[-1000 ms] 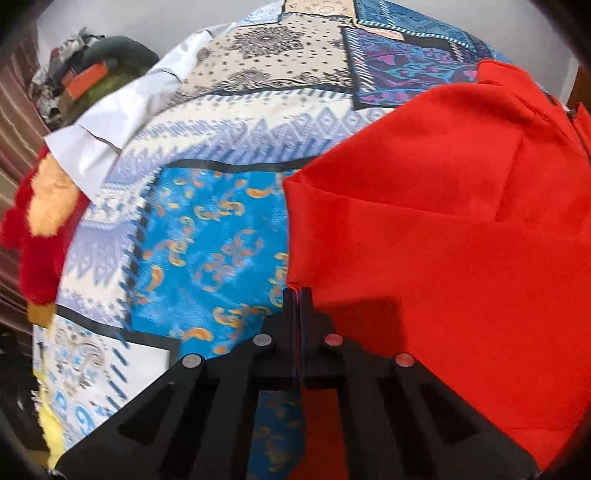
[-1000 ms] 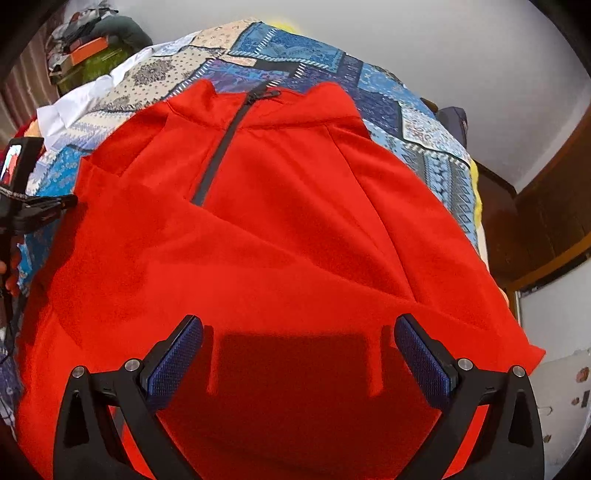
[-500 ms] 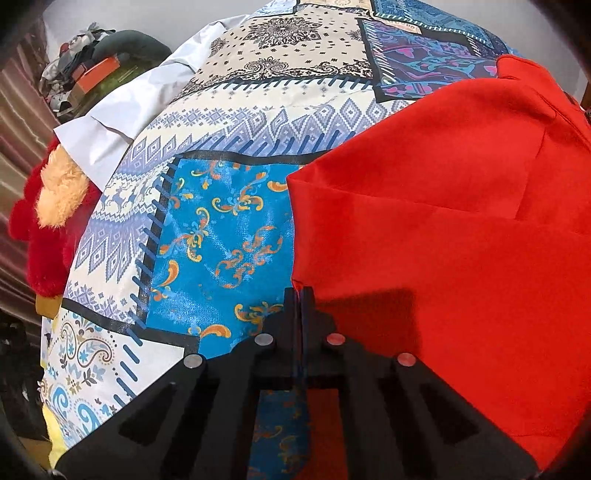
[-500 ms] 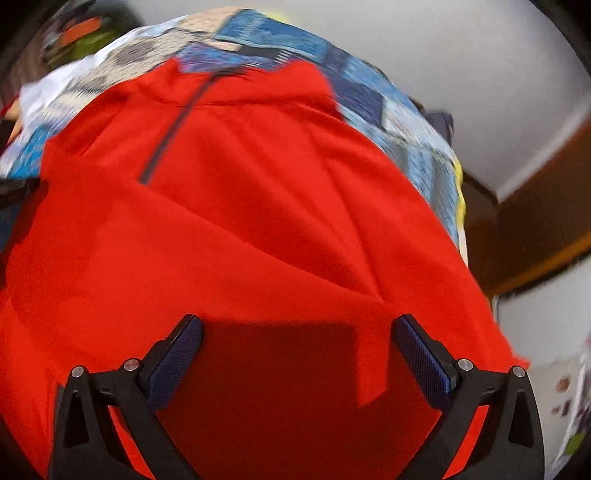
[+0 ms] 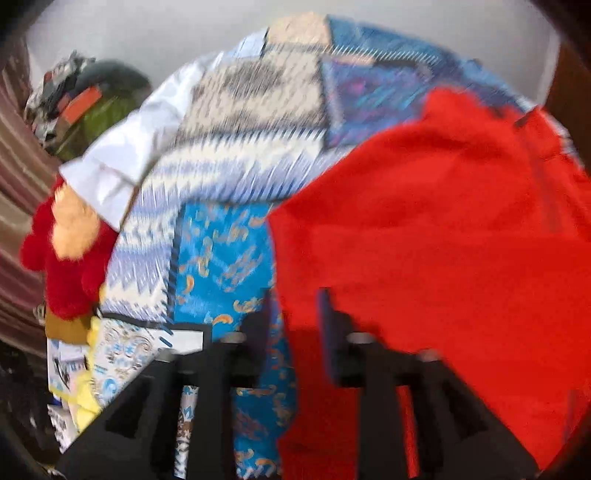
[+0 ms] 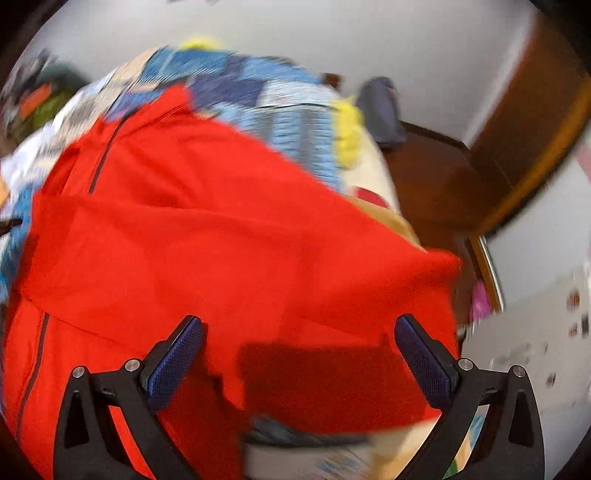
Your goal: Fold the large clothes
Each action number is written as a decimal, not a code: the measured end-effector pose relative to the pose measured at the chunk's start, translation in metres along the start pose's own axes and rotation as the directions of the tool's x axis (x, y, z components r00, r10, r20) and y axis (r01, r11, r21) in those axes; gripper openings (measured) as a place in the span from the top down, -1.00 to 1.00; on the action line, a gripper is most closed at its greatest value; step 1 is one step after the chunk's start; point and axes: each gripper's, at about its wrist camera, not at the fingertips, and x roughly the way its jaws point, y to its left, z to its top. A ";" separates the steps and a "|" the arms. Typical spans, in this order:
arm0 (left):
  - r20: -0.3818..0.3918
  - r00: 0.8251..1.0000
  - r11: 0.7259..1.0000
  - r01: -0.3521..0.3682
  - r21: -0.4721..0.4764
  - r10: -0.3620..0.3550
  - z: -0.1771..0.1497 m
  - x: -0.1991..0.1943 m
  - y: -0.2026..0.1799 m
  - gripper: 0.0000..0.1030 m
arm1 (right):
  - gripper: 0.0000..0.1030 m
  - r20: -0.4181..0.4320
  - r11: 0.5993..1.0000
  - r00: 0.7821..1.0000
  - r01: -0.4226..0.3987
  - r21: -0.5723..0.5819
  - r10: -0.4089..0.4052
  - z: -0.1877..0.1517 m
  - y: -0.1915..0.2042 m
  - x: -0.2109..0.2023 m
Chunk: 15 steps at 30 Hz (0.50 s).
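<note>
I take the red jacket [image 6: 229, 236] as my landmark: it lies spread over the patterned bedspread [image 5: 236, 184], its dark zipper [image 6: 101, 162] running toward the far collar and a folded panel lying across its middle. My left gripper [image 5: 293, 306] hangs over the jacket's left edge with its jaws opening; that edge runs through the gap between them, and the pads do not press it, so the cloth is released. My right gripper [image 6: 295, 332] is spread wide over the jacket's near hem, with cloth below the 2 blue pads [image 6: 173, 354] but nothing pinched. Left of the jacket the bedspread lies bare and open. Farther left, at the bed's edge, sit a white cloth [image 5: 133, 162] and a red plush toy [image 5: 66, 251], with a blurred pile [image 5: 77, 107] beyond them. Right of the jacket the bed ends near brown wooden furniture [image 6: 461, 177] and a pale wall [image 6: 332, 33]. Both views are blurred.
</note>
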 end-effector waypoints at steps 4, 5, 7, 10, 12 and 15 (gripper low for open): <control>0.124 0.991 0.998 0.036 0.049 -0.042 0.013 -0.052 -0.031 -0.39 | -1.00 -0.035 0.962 0.996 -0.073 0.263 0.085 -0.026 -0.091 -0.014; 0.135 0.989 0.997 0.053 0.060 -0.061 0.014 -0.062 -0.041 -0.44 | -1.00 -0.043 0.942 0.993 -0.092 0.322 0.111 -0.032 -0.108 -0.013; 0.152 0.982 0.992 0.102 0.078 -0.113 0.018 -0.079 -0.067 -0.61 | -1.00 -0.055 0.876 0.983 -0.127 0.466 0.172 -0.053 -0.151 -0.009; 0.139 0.971 0.977 0.179 0.114 -0.194 0.017 -0.090 -0.108 -0.67 | -1.00 -0.063 0.798 0.974 -0.139 0.587 0.216 -0.079 -0.187 0.000; 0.100 0.963 0.960 0.236 0.151 -0.252 0.016 -0.089 -0.142 -0.69 | -1.00 -0.074 0.757 0.969 -0.137 0.639 0.237 -0.096 -0.205 0.012; 0.034 0.954 0.938 0.287 0.195 -0.299 0.010 -0.079 -0.187 -0.69 | -0.99 -0.093 0.716 0.958 -0.137 0.684 0.272 -0.112 -0.217 0.032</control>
